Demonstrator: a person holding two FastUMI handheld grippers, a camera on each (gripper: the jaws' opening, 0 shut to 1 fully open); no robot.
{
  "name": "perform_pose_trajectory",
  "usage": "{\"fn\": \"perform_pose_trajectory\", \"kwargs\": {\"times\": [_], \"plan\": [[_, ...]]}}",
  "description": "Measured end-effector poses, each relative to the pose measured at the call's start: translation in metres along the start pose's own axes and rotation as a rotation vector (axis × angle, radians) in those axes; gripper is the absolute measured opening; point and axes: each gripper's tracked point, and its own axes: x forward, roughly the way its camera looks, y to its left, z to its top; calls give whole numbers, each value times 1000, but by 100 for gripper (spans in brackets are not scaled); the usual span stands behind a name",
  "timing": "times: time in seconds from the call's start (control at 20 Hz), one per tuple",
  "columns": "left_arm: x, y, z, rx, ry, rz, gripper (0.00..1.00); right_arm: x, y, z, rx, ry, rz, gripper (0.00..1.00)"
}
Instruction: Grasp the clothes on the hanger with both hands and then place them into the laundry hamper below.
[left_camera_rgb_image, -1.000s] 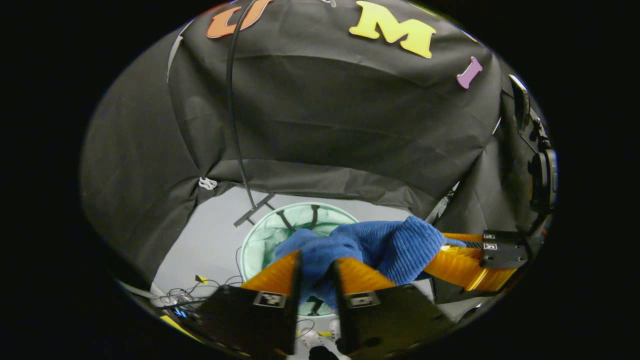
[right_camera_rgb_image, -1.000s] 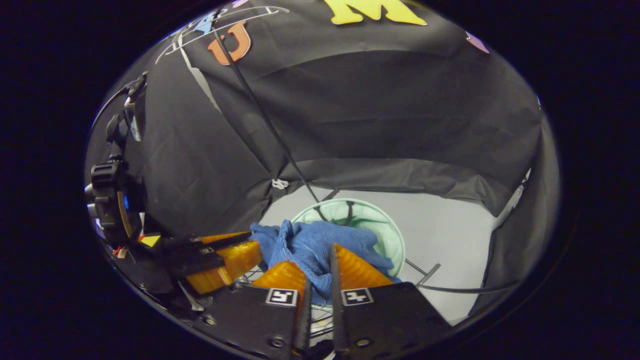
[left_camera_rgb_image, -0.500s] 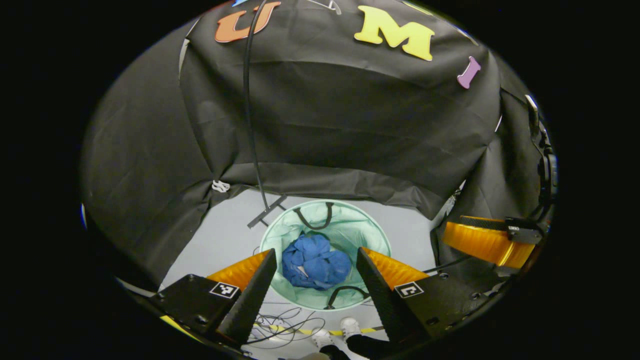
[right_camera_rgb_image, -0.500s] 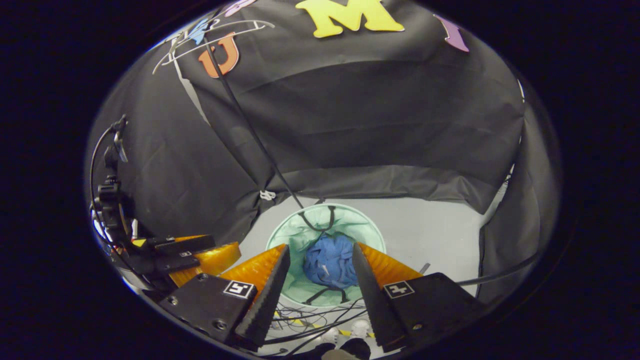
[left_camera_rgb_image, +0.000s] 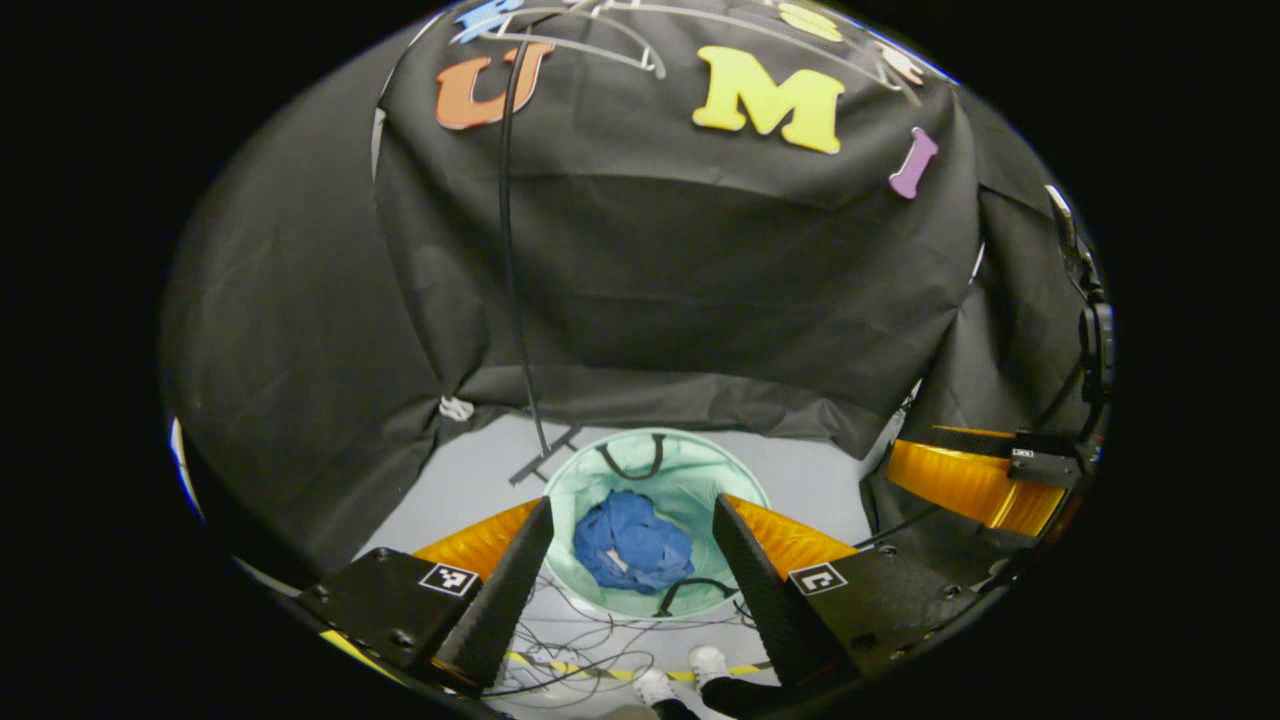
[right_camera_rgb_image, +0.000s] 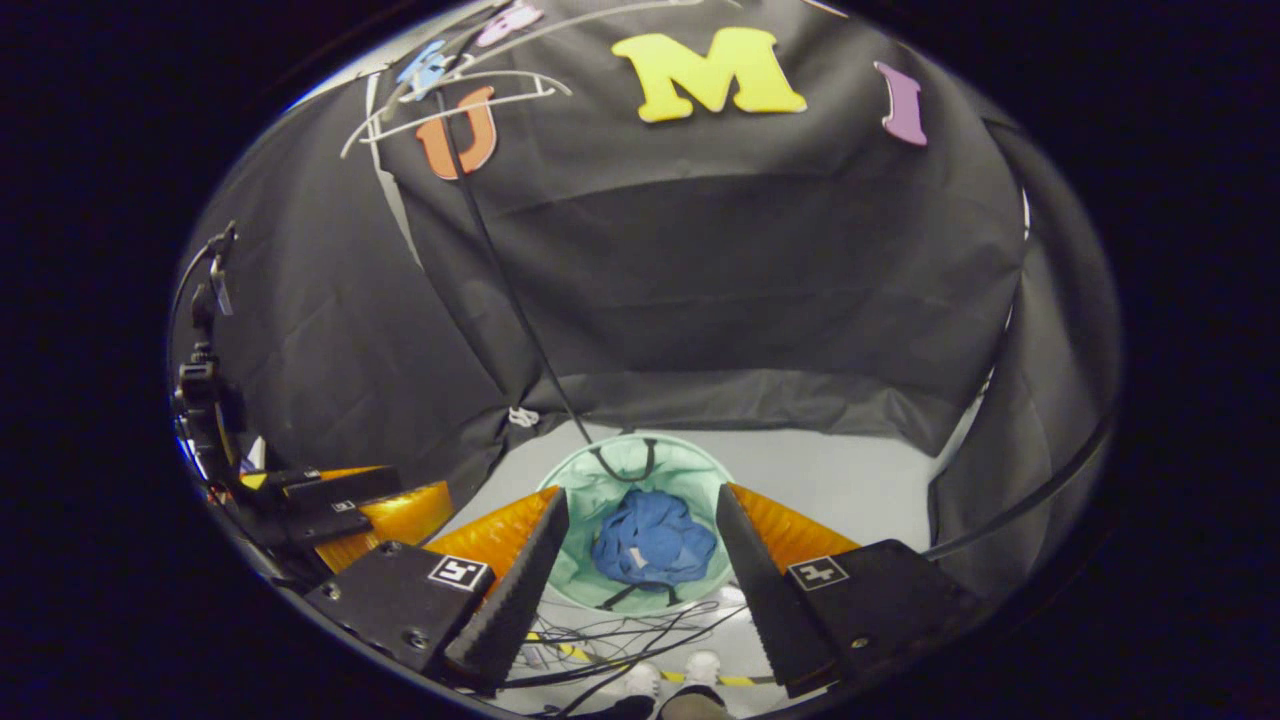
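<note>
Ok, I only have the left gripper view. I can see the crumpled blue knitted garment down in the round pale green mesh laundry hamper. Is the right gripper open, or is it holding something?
Observer: It is open. In the right gripper view the right gripper has its fingers spread wide, with nothing between them.
Operator: What shows in its gap?
Observer: The round pale green mesh laundry hamper, with the crumpled blue knitted garment lying inside it.
Operator: Anything off to that view's right?
Observer: A thick black cable curves along the black cloth wall there.
</note>
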Motion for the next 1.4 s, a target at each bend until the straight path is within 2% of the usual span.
{"fn": "perform_pose_trajectory", "kwargs": {"times": [0.15, 0.2, 0.3, 0.4, 0.45, 0.5, 0.55, 0.6, 0.7, 0.8, 0.95, 1.2, 1.4], "plan": [[-47, -8, 46, 56, -138, -8, 100, -71, 2, 39, -78, -132, -23, 94], [-67, -12, 60, 70, -181, -22, 97, -94, 2, 49, -98, -176, -30, 94], [-106, -24, 94, 89, -278, -34, 97, -144, 0, 78, -129, -275, -56, 94], [-148, -29, 117, 105, -361, -20, 97, -193, 0, 101, -133, -362, -74, 95], [-172, -33, 130, 115, -403, -9, 92, -213, -3, 108, -123, -408, -73, 98], [-197, -35, 141, 129, -447, 6, 92, -234, -5, 116, -114, -445, -67, 99], [-216, -33, 154, 139, -487, 23, 100, -255, -7, 118, -110, -481, -61, 100], [-237, -35, 161, 147, -522, 42, 97, -276, -9, 122, -113, -516, -54, 100], [-271, -41, 164, 128, -564, 65, 92, -319, -15, 129, -113, -577, -43, 100], [-302, -46, 165, 83, -577, 94, 100, -356, -23, 126, -108, -619, -43, 100], [-360, -46, 146, 80, -607, 181, 100, -407, -30, 118, -81, -688, -12, 100], [-405, -42, 112, 77, -598, 220, 98, -445, -39, 95, -81, -715, -28, 99], [-419, -23, 96, 82, -607, 214, 97, -462, -37, 76, -72, -739, -106, 100]]}}
